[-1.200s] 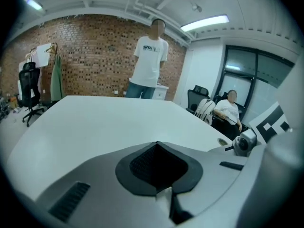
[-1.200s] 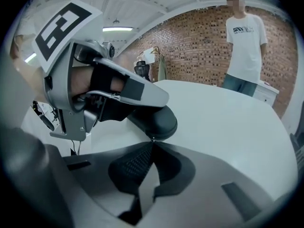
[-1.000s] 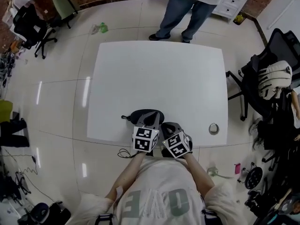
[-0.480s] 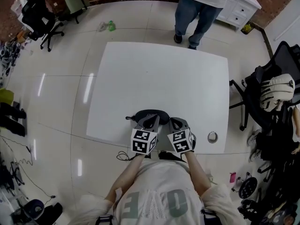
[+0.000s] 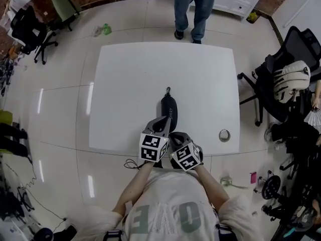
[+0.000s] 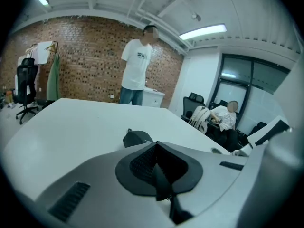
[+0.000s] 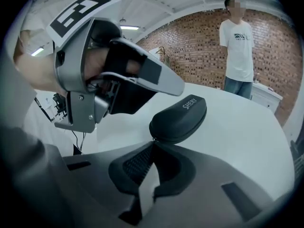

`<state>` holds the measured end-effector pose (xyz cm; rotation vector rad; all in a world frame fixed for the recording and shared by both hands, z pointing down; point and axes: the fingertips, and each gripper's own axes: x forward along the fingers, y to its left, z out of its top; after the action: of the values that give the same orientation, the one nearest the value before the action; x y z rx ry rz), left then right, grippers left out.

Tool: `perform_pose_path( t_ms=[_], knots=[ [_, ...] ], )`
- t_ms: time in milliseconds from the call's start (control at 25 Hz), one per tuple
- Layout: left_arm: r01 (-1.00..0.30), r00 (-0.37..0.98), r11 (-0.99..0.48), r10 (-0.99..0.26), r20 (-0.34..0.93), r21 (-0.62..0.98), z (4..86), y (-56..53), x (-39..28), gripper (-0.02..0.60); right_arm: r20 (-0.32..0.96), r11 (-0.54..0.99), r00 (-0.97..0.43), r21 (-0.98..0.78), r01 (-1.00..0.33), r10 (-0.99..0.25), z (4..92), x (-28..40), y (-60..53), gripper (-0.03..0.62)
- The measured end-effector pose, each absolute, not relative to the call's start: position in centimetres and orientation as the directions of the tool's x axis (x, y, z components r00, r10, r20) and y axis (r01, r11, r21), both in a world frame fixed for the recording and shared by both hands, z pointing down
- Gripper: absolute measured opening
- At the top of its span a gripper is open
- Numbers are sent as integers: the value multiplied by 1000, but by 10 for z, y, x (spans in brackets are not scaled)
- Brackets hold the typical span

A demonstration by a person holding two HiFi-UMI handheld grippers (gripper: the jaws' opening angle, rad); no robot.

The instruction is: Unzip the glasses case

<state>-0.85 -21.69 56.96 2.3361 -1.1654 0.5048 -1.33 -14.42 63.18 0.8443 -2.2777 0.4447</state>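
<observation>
The black glasses case [image 5: 169, 110] lies on the white table [image 5: 125, 84], lengthwise away from me, with a small loop [image 5: 167, 90] at its far end. My right gripper [image 5: 174, 136] sits at the case's near end. In the right gripper view the case [image 7: 179, 117] fills the middle, and the right gripper [image 7: 153, 144] is pinched on the small zipper pull there. My left gripper [image 5: 161, 122] hovers at the case's left side, shut on nothing. The left gripper view shows the left gripper [image 6: 156, 148] with its pads together, short of the case [image 6: 137, 137].
A person [image 5: 193, 6] stands at the table's far edge. A round cable grommet [image 5: 224, 135] sits near the front right corner. Office chairs with bags [image 5: 288, 84] crowd the right side. A cable [image 5: 133, 163] hangs below the front edge.
The case has turned from lying crosswise to pointing away from me, and its loop has swung from the left to the far end. Both grippers stay at the near edge.
</observation>
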Motion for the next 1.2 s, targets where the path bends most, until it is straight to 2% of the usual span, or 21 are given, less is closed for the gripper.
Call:
perform_pose_path(
  t_ms=[160,480,920,1200],
  knots=[
    [-801,582,-539,-594,556,263,586,-216,-2,3,685,723,-570,-92,-685,-454,632,-13,-145,2],
    [-785,609,-536,-574,548,311,592,-217,9,3,702,672,-516,-71,-737,-492,638,22,-155,2],
    [-787,612,-505,-566,553,354,592,-219,12,3,683,623,-467,-22,-782,-562,636,53,-237,2],
    [-812,584,-470,-628,515,346,572,-232,-1,3,688,446,-350,-43,-894,-635,640,65,-236,2]
  ],
)
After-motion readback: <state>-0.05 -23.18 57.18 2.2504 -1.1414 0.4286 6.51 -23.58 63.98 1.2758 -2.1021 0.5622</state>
